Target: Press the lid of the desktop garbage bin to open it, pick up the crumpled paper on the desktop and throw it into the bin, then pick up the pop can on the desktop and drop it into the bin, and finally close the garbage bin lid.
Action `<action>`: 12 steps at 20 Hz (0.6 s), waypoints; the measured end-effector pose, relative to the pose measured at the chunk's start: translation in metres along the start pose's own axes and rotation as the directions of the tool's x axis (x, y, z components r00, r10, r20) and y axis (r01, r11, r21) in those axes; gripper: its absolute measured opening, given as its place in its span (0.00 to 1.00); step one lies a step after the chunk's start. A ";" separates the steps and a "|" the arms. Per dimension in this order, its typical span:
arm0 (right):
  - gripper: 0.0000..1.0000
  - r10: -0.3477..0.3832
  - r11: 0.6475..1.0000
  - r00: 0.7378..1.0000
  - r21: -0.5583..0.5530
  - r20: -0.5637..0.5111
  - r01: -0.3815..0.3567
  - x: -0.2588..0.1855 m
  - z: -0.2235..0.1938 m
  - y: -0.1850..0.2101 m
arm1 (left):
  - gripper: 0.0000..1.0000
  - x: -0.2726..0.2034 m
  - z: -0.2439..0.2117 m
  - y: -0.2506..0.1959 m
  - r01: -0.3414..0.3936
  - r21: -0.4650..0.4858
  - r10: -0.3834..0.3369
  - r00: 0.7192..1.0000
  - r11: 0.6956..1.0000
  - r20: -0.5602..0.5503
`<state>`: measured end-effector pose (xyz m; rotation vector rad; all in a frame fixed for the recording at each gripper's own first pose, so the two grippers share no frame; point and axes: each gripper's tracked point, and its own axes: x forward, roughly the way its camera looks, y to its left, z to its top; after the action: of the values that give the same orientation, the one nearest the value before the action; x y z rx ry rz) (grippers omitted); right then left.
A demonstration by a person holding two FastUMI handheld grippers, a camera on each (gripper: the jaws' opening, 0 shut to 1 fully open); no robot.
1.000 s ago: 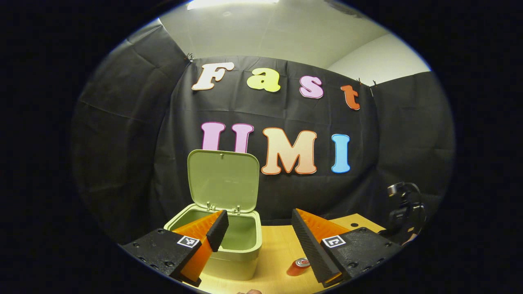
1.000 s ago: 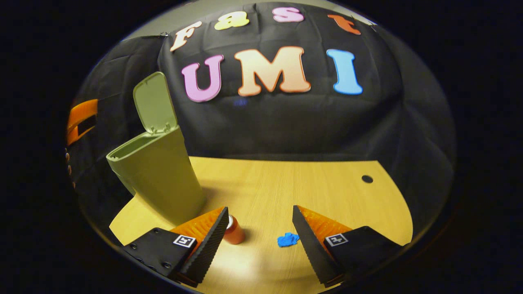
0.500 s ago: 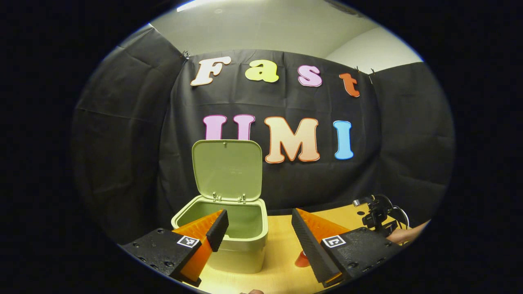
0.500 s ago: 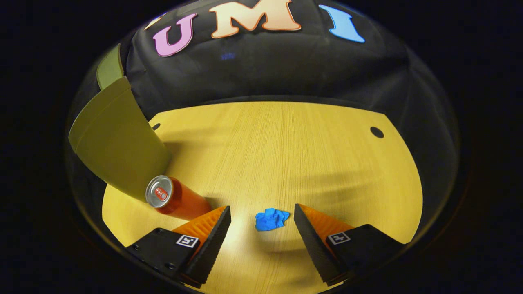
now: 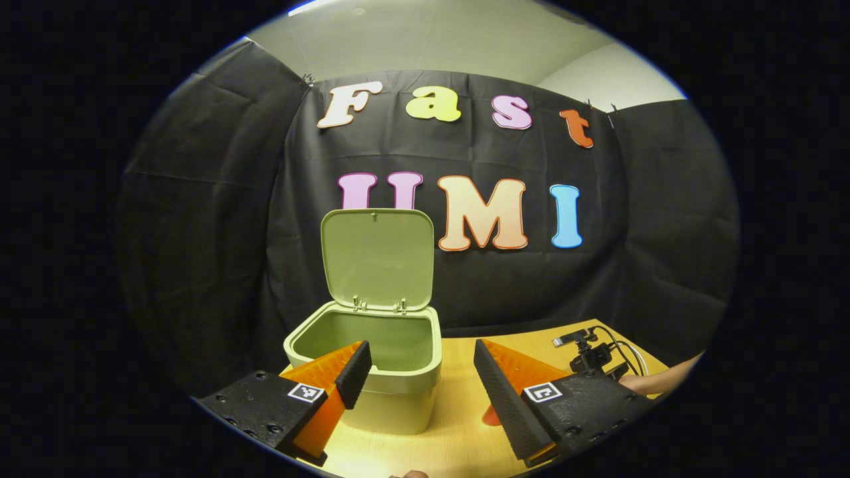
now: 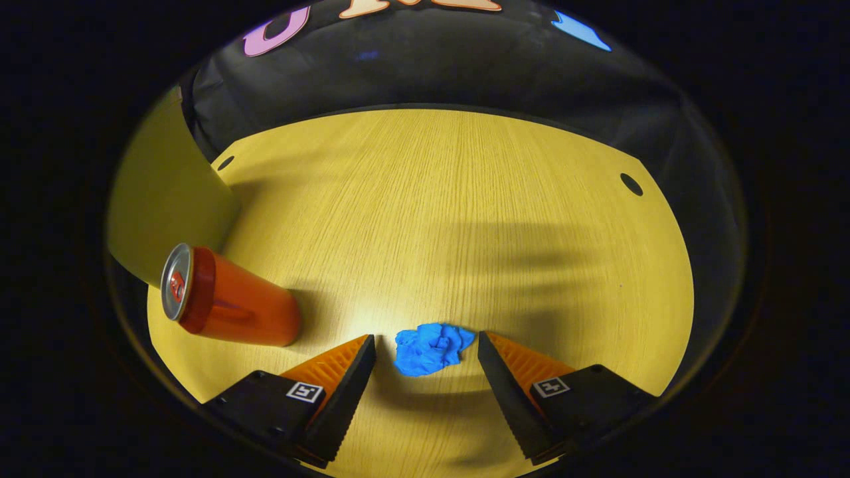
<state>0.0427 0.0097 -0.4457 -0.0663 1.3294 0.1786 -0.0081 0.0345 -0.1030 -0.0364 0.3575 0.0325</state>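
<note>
The green bin (image 5: pixel 392 392) stands on the wooden desk with its lid (image 5: pixel 377 259) raised upright; its side (image 6: pixel 163 199) fills the left of the right gripper view. My left gripper (image 5: pixel 417 375) hovers open just in front of the bin's rim, holding nothing. The blue crumpled paper (image 6: pixel 430 348) lies on the desk between the open fingers of my right gripper (image 6: pixel 427 355), which points down at it without touching. An orange pop can (image 6: pixel 229 307) stands left of the paper, near the bin; a sliver of the can (image 5: pixel 490 417) shows behind my left gripper's right finger.
The other gripper's rig (image 5: pixel 593 352) with cables and a person's hand (image 5: pixel 654 382) show at the right of the left gripper view. The desk (image 6: pixel 465 219) has cable holes at its far left (image 6: pixel 225 162) and far right (image 6: pixel 631 184).
My right gripper has tilted down and dropped toward the desk, bringing the blue paper between its fingers. The left gripper has drifted back and up slightly from the bin.
</note>
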 end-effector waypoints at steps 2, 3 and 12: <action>0.98 -0.001 1.000 1.000 0.004 -0.004 0.001 -0.002 0.002 0.000 | 0.92 0.000 -0.005 0.001 -0.010 0.010 0.010 1.000 1.000 -0.016; 0.95 -0.003 1.000 1.000 0.011 -0.014 0.003 -0.001 -0.001 0.001 | 0.93 -0.001 -0.005 0.000 -0.008 0.011 0.008 1.000 1.000 -0.017; 0.55 -0.004 1.000 0.999 0.019 -0.046 0.005 -0.003 -0.007 -0.002 | 0.93 -0.002 -0.015 0.005 -0.023 -0.006 0.023 0.999 1.000 -0.028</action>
<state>0.0356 0.0067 -0.4442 -0.0572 1.3763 0.1613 -0.0158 0.0386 -0.1160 -0.0387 0.3862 0.0555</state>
